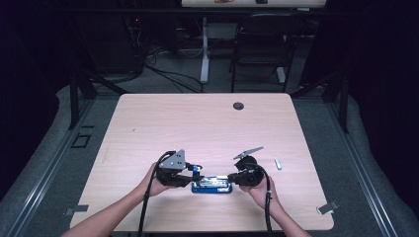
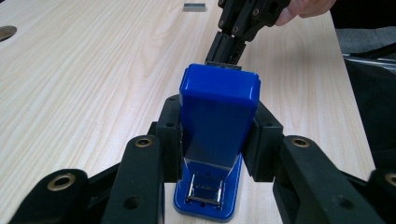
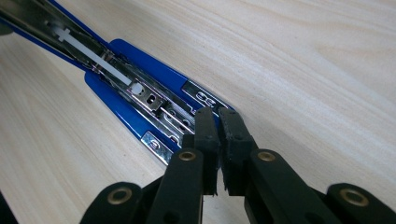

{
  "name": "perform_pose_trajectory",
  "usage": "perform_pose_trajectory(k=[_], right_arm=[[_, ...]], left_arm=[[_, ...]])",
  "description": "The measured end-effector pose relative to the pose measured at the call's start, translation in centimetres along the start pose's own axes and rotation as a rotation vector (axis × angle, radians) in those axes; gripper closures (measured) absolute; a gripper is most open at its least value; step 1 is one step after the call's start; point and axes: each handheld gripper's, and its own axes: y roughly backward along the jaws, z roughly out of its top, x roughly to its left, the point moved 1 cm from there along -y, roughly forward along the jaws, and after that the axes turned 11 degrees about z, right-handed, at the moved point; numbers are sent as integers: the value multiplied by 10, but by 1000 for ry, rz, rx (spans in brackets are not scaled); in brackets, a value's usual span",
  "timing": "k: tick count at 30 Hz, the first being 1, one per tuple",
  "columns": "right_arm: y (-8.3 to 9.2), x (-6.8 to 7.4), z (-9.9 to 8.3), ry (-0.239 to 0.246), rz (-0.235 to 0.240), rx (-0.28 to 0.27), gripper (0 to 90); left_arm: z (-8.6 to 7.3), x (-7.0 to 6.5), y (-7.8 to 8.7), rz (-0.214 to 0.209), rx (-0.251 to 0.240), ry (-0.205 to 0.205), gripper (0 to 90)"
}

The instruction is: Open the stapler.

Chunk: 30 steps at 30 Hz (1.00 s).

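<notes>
A blue stapler (image 1: 212, 185) lies opened near the table's front edge. My left gripper (image 1: 190, 175) is shut on its blue top cover (image 2: 219, 98), which is swung up from the base (image 2: 180, 203); my jaws (image 2: 217, 133) press on both sides of the cover. The bare metal magazine (image 3: 140, 93) runs along the blue base. My right gripper (image 1: 232, 177) is shut, and its tips (image 3: 218, 121) rest on the stapler's front end. Whether they pinch any part of it I cannot tell. The right gripper (image 2: 229, 44) also appears beyond the cover in the left gripper view.
A short strip of staples (image 1: 278, 164) lies on the wooden table (image 1: 207, 123) to the right of the right hand, also seen as a strip (image 2: 194, 7) far off. A cable hole (image 1: 238, 105) sits near the far edge. A chair (image 1: 262, 44) stands behind the table.
</notes>
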Motion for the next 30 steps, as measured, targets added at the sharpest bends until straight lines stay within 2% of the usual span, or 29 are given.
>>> perform_pose_trajectory(k=[2,5,8,11,16,18,21,22,25,30], right_arm=[[0,2,0,18,-11,3,852],[4,6,3,33,2,-22,832],[3,11,5,62,-26,-11,827],[2,13,7,80,-35,-6,816],[11,20,12,117,-21,-46,863],[18,26,16,149,-3,-69,898],[28,35,24,184,36,-108,900],[34,41,29,216,59,-132,900],[38,52,41,226,120,-171,900],[30,65,50,262,146,-139,900]], left_arm=[[1,-1,-1,2,-3,-9,649],[2,-1,-1,2,-5,-18,649],[3,-2,-2,5,-3,-19,649],[4,-3,-2,9,-5,-26,650],[4,-3,-3,5,-4,-25,649],[4,-2,-3,5,-5,-20,649],[4,-2,-4,3,-4,-23,649],[5,-2,-4,2,-2,-22,649],[5,-2,-4,3,0,-24,648],[5,-2,-4,2,1,-23,648]])
